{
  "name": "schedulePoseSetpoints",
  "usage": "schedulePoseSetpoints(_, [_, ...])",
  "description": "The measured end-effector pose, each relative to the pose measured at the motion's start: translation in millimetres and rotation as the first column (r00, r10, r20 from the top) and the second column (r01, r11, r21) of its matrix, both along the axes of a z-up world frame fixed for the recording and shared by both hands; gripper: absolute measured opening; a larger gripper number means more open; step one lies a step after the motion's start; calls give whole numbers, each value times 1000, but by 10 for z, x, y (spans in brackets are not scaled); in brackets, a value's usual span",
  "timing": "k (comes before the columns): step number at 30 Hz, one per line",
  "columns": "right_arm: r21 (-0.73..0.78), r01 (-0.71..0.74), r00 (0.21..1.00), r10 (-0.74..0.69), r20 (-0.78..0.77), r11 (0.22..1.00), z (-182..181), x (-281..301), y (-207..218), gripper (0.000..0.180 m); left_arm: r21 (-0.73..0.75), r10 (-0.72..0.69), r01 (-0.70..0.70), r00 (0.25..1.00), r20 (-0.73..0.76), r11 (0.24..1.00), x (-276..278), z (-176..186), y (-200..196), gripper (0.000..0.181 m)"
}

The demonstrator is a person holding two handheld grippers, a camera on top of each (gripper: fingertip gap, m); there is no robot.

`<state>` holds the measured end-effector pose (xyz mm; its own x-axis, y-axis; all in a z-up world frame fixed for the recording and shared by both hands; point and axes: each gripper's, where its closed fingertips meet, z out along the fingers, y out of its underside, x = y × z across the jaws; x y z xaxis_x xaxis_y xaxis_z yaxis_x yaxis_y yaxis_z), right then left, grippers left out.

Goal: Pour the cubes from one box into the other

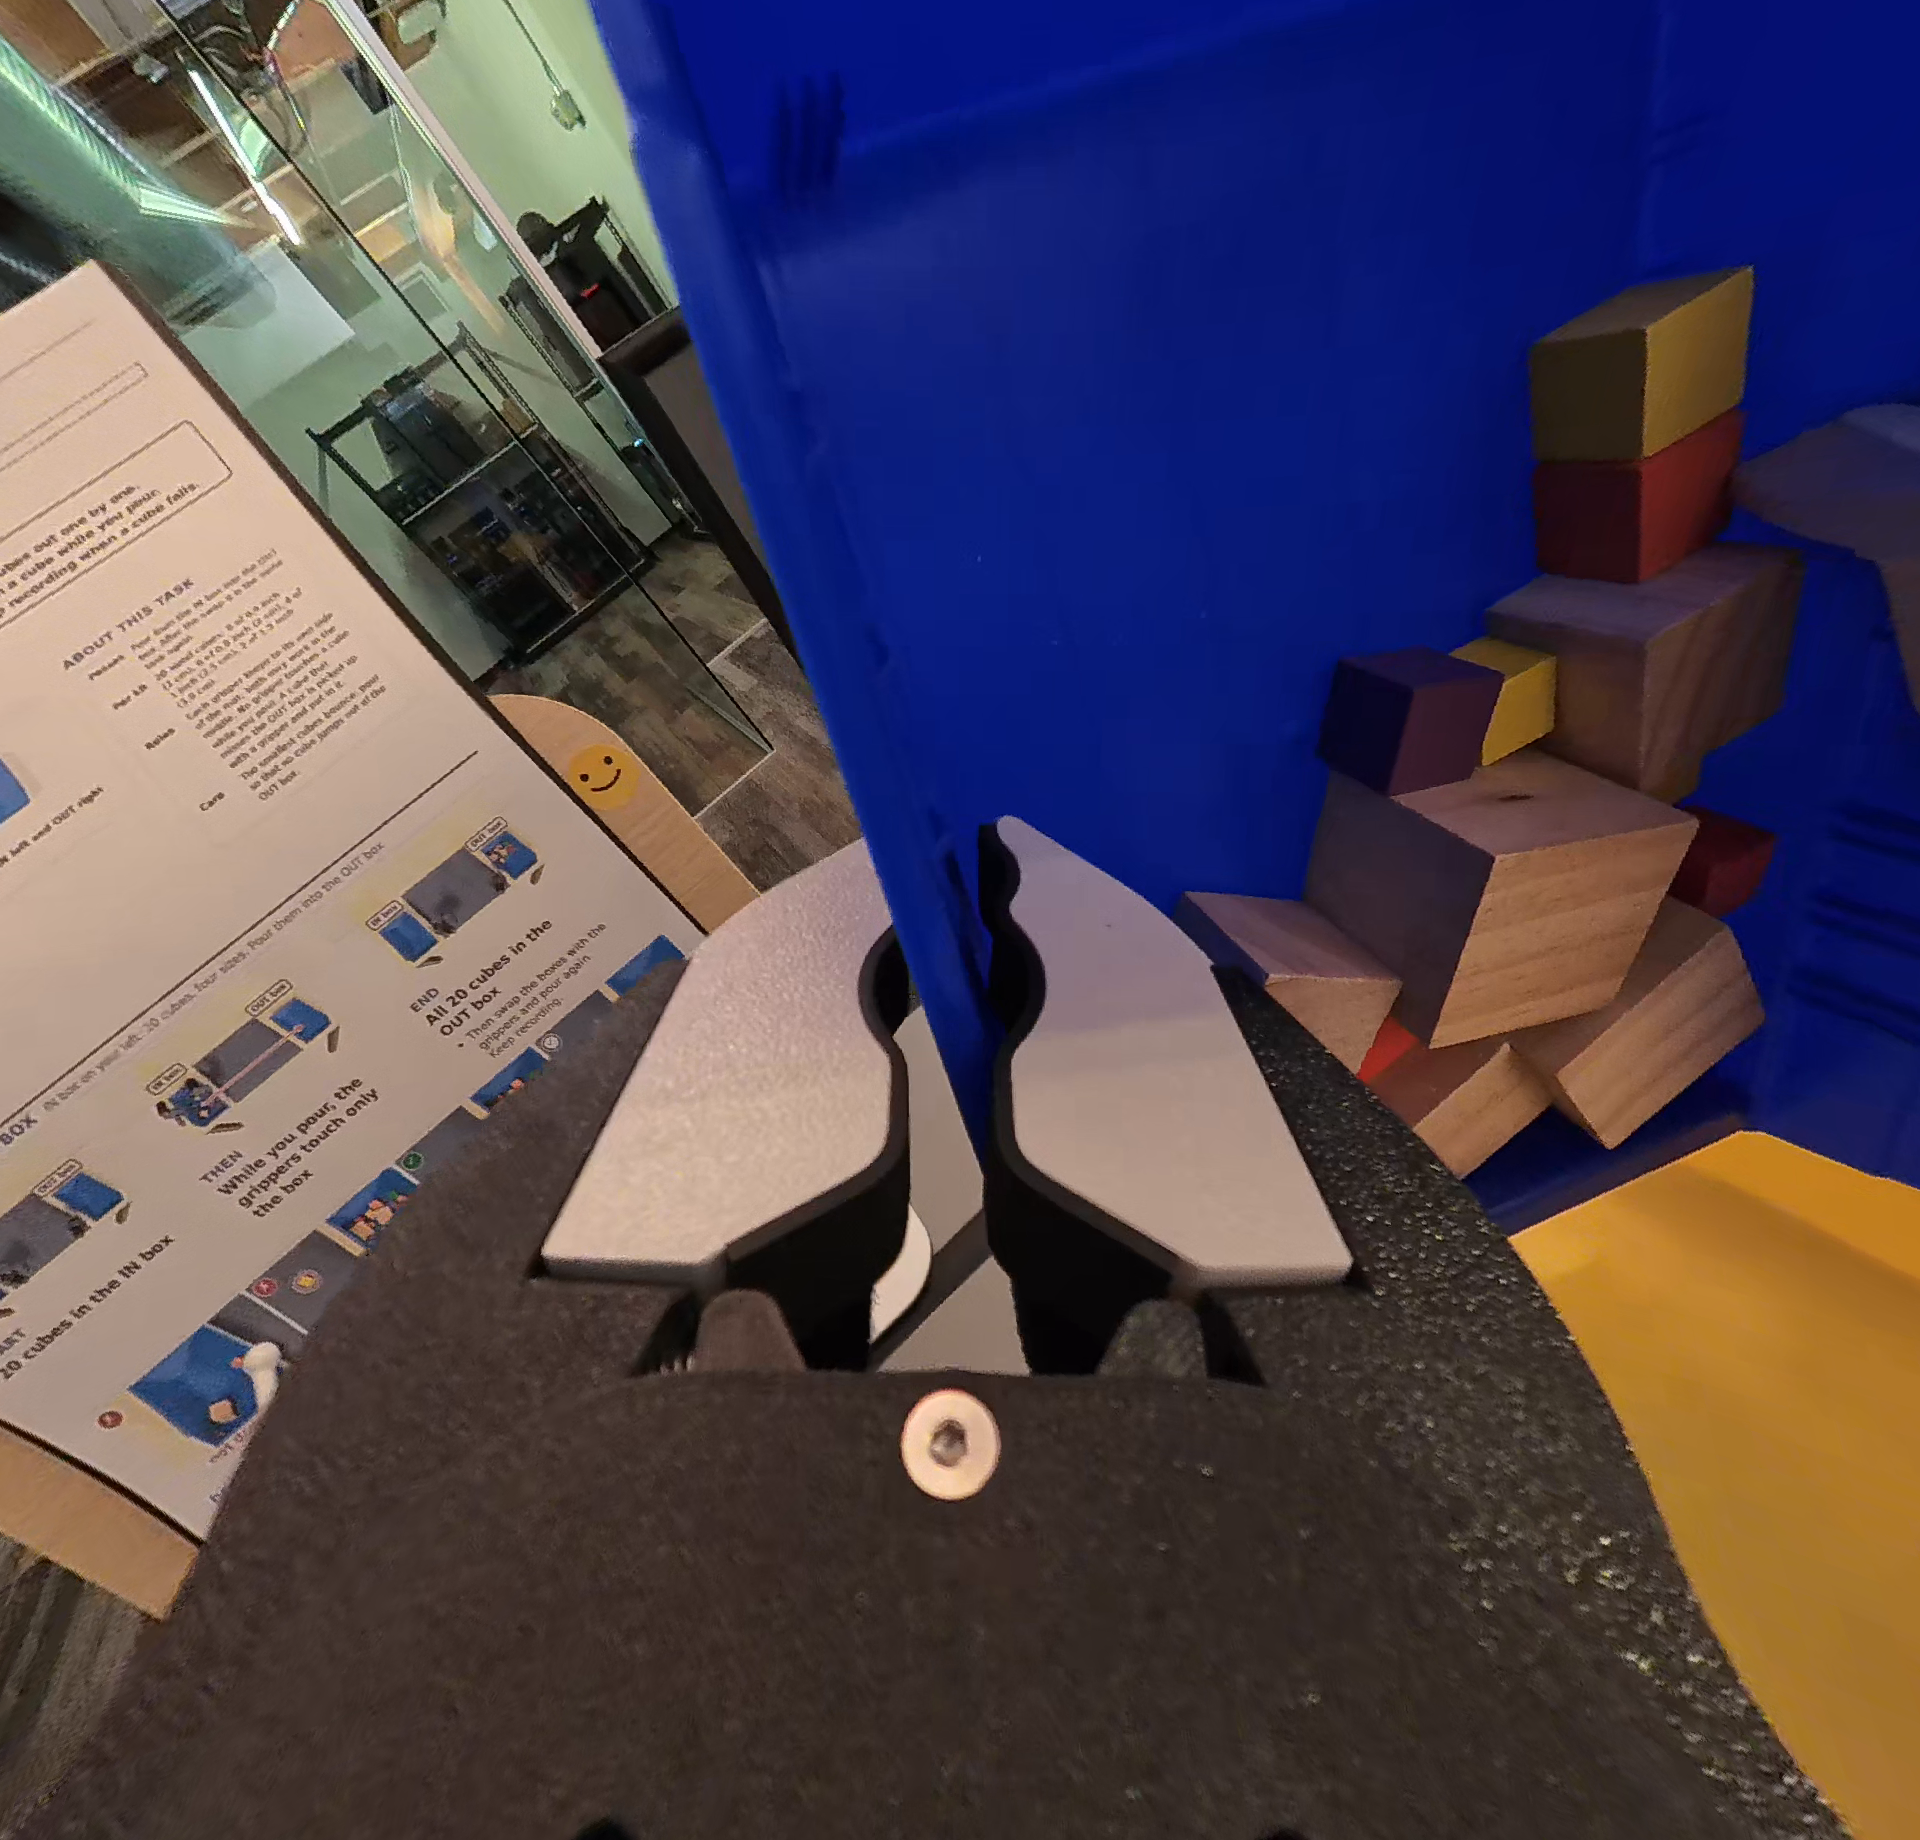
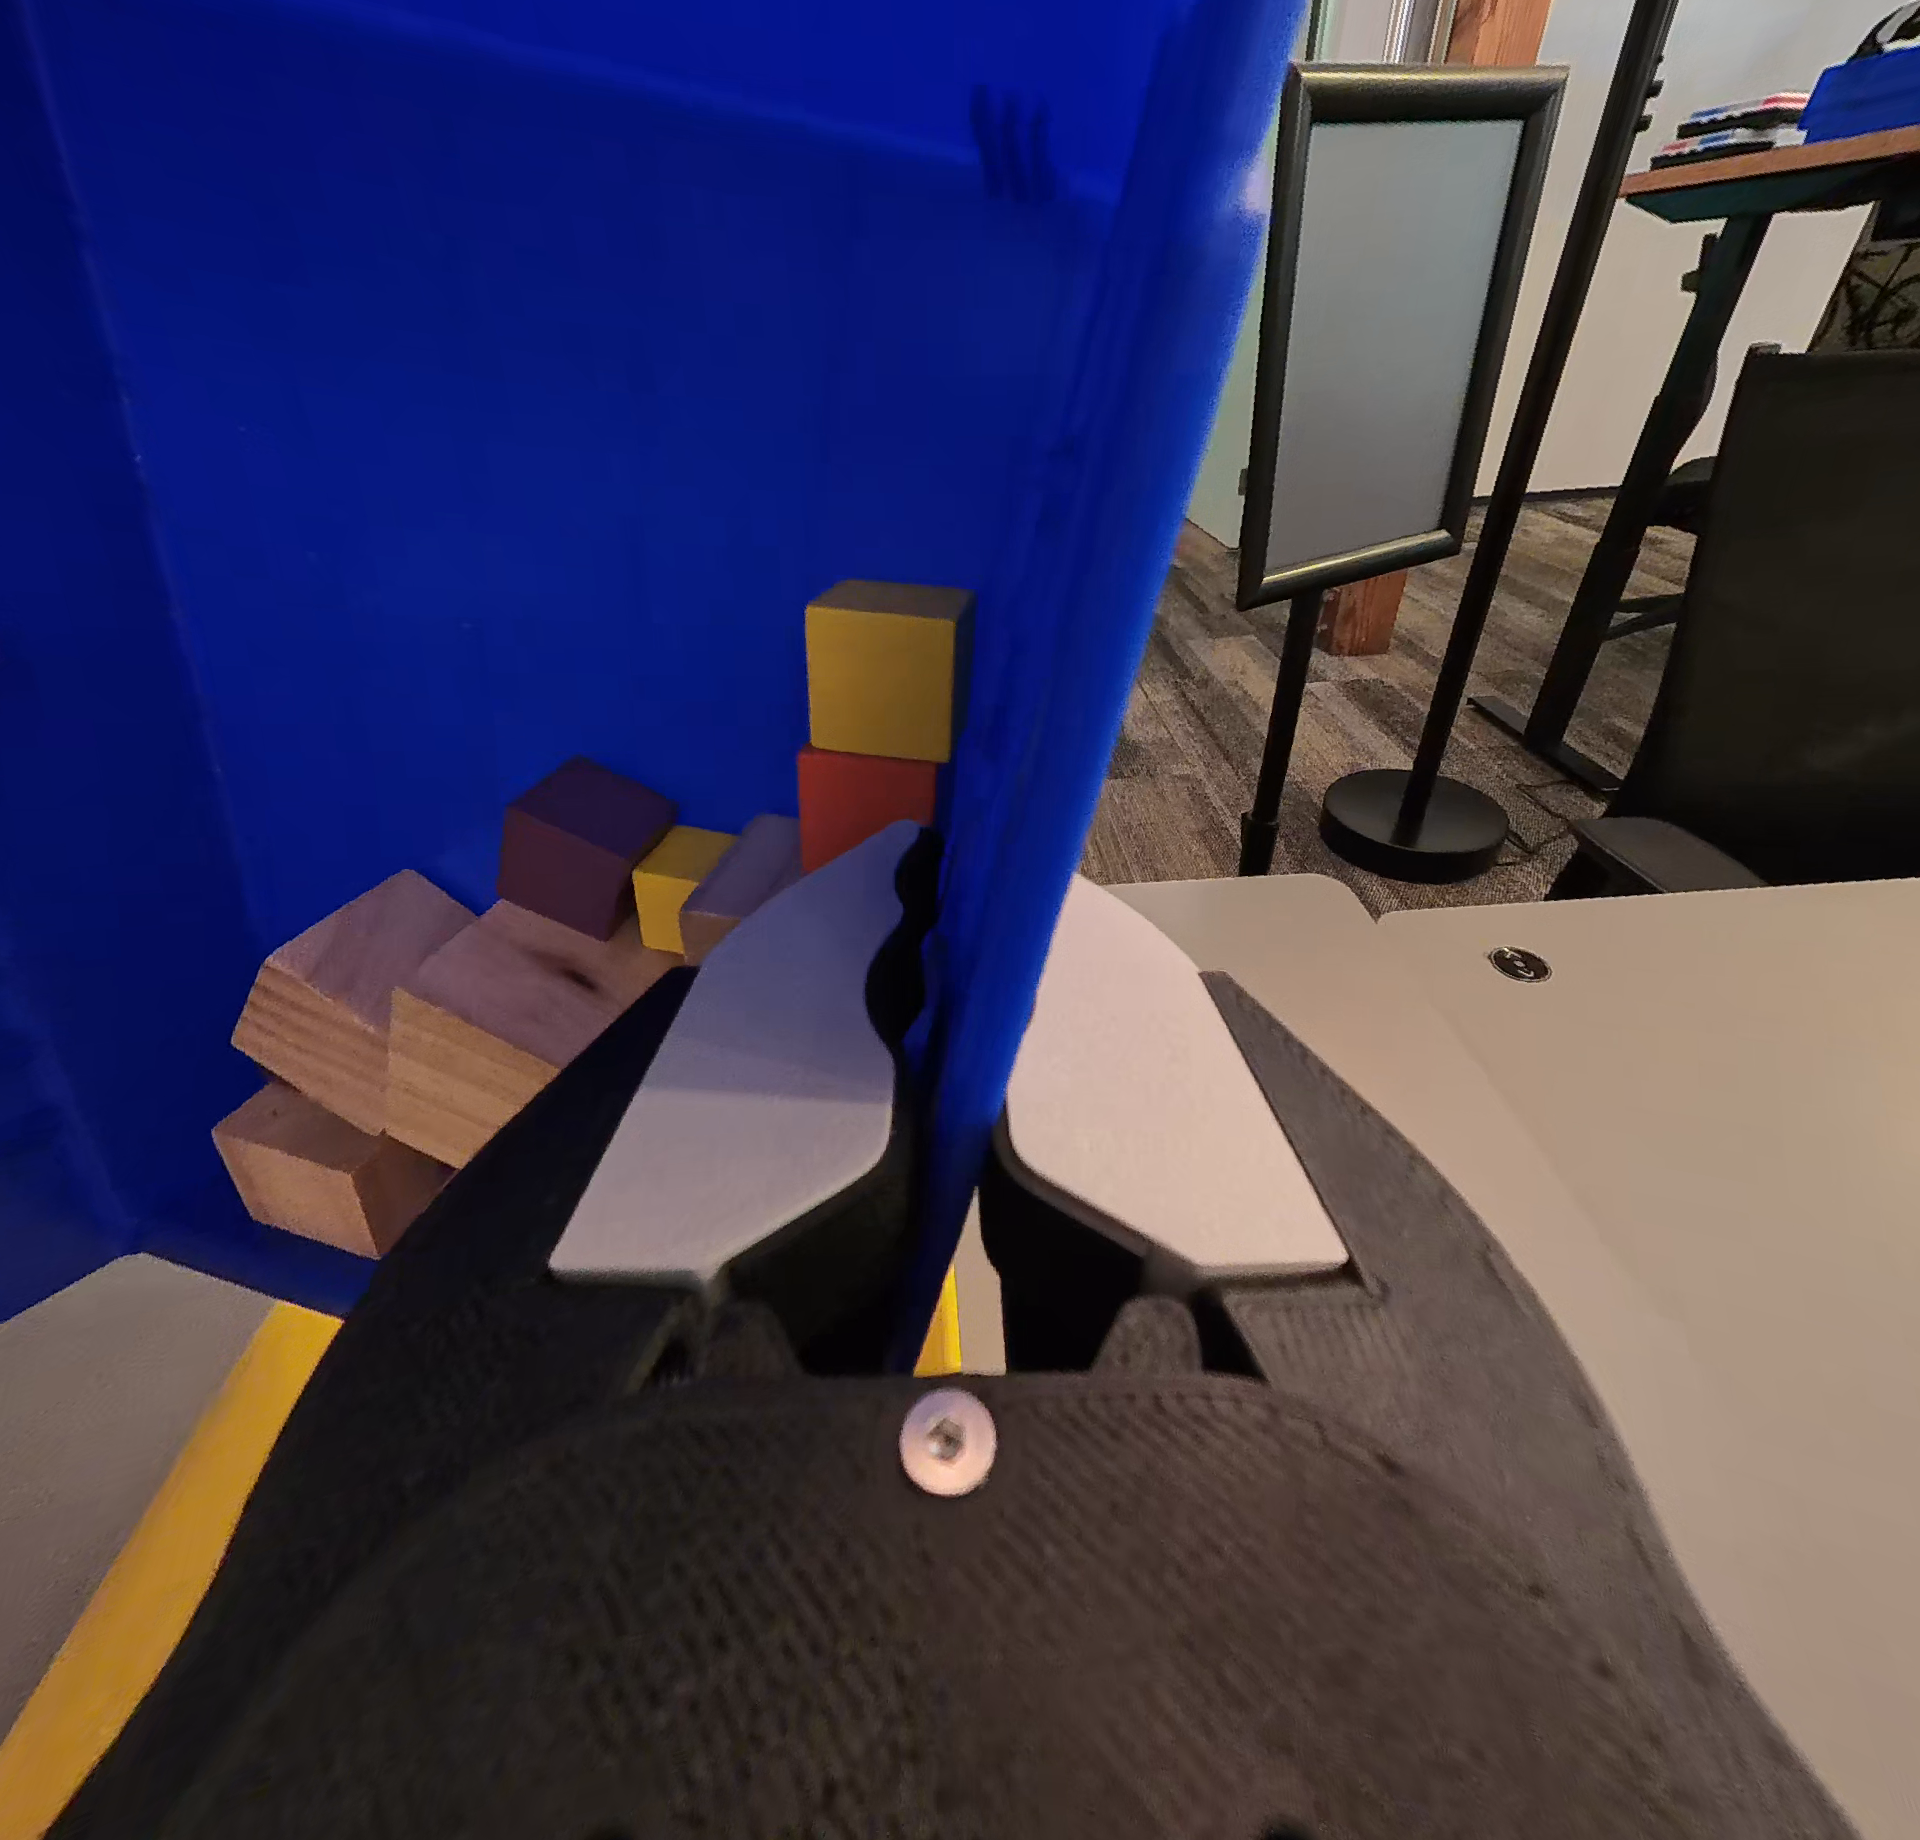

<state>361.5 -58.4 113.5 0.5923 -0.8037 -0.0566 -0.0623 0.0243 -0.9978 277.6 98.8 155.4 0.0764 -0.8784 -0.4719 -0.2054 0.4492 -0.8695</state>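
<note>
Left wrist view: the left tongs (image 1: 951, 1042) pinch one side wall of the blue box (image 1: 1195, 388), one finger outside and one inside. The box fills the centre and right of the frame, tipped up, with the cubes (image 1: 1538, 855) heaped at right centre against its wall: plain wooden ones below, a purple, two yellow and red ones above. A yellow surface (image 1: 1714, 1375) lies at lower right below the box. An instruction sheet (image 1: 260, 907) stands at left.

Right wrist view: the right tongs (image 2: 940, 1042) pinch the opposite side wall of the box (image 2: 520, 336), which rises through the centre of the frame. The cubes (image 2: 499, 990) are piled at lower left of centre, a yellow one stacked on a red one against the gripped wall. The grey tabletop (image 2: 1610, 1167) spreads at lower right.

The box looks like stiff, smooth plastic, so thin-wall pinches on both sides seem the right hold, though the wall could slip or flex. The wooden cubes are hard and likely to slide together and bounce, so a slow tilt would suit. The receiving box is not clearly in view.
</note>
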Motion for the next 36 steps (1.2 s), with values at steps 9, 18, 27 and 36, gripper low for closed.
schedulePoseSetpoints(9, [50,11,997,-15,79,999,61,-31,40,6,55,-24,20,997,73,998,-39,105,21,10])
schedulePoseSetpoints(18, [40,9,999,-11,44,999,-27,11,71,6,57,-13,11,999,37,998,8,29,53,10])
schedulePoseSetpoints(27, [40,13,997,-16,73,999,124,-66,-4,6,56,-43,38,996,78,998,-73,130,-23,11])
schedulePoseSetpoints(36, [128,-40,999,37,24,991,3,49,-20,5,132,-36,23,995,90,991,-62,152,-156,13])
